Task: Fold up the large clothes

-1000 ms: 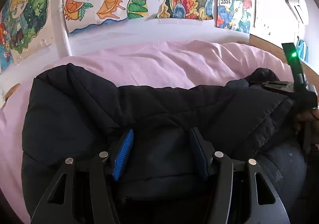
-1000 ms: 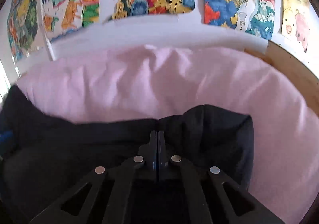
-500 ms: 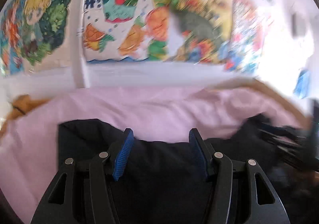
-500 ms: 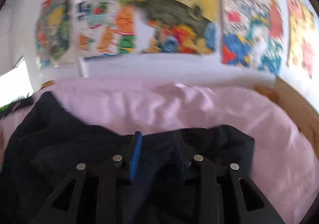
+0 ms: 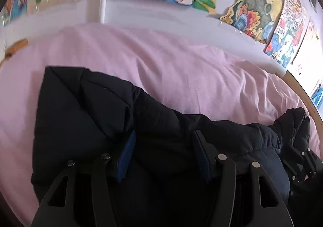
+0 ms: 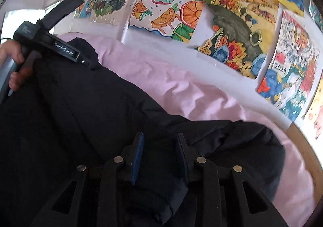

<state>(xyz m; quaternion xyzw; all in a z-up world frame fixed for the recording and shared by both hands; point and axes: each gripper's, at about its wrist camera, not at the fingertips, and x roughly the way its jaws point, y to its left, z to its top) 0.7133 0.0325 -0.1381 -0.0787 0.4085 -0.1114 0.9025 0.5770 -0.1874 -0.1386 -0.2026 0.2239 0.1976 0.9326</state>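
Both grippers, left [image 5: 164,154] and right [image 6: 160,154], hover with fingers released over a black jacket [image 5: 84,117] on a pink bed [image 5: 181,65].

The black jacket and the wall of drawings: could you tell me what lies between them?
Only the pink bedsheet lies between the black jacket and the wall of drawings, as the right wrist view shows most clearly; nothing else rests on that stretch.

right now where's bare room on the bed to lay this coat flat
Bare pink sheet runs between the black coat and the wall of drawings, and right of the coat by the wooden edge. It is crowded near both tools, where the coat bunches.
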